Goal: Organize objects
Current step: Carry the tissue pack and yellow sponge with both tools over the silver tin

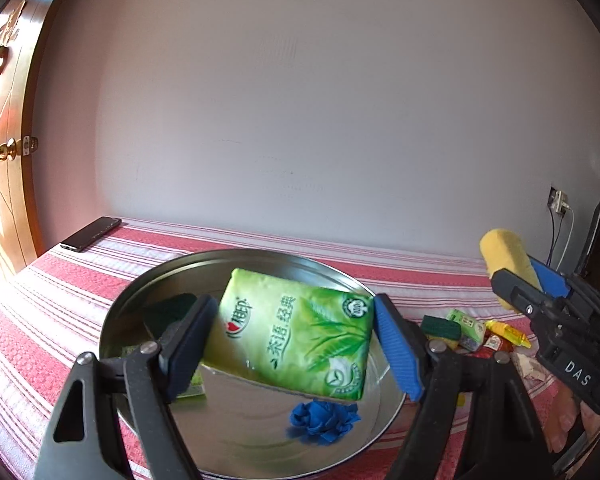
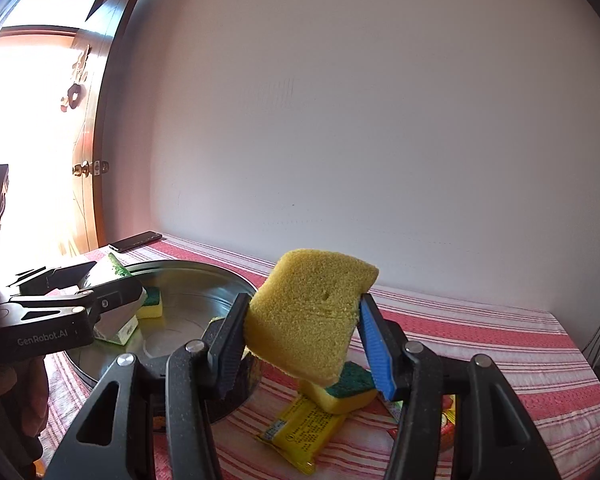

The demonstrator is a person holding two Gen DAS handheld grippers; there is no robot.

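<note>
My left gripper [image 1: 296,344] is shut on a green tissue pack [image 1: 300,336] and holds it tilted above a round metal tray [image 1: 140,292]. The tray holds a green-and-yellow scouring sponge [image 1: 168,312], a small green packet [image 1: 194,390] and a crumpled blue wad [image 1: 324,420]. My right gripper [image 2: 304,340] is shut on a yellow sponge [image 2: 308,316] and holds it in the air right of the tray [image 2: 220,276]. The right gripper [image 1: 540,292] also shows at the right of the left wrist view, the left gripper [image 2: 112,300] at the left of the right wrist view.
A red-and-white striped cloth [image 2: 480,340] covers the table. Right of the tray lie a scouring sponge [image 2: 348,388], a yellow packet [image 2: 304,432] and other small packets [image 1: 484,332]. A black phone [image 1: 92,232] lies at the back left. A wooden door [image 1: 4,160] stands left.
</note>
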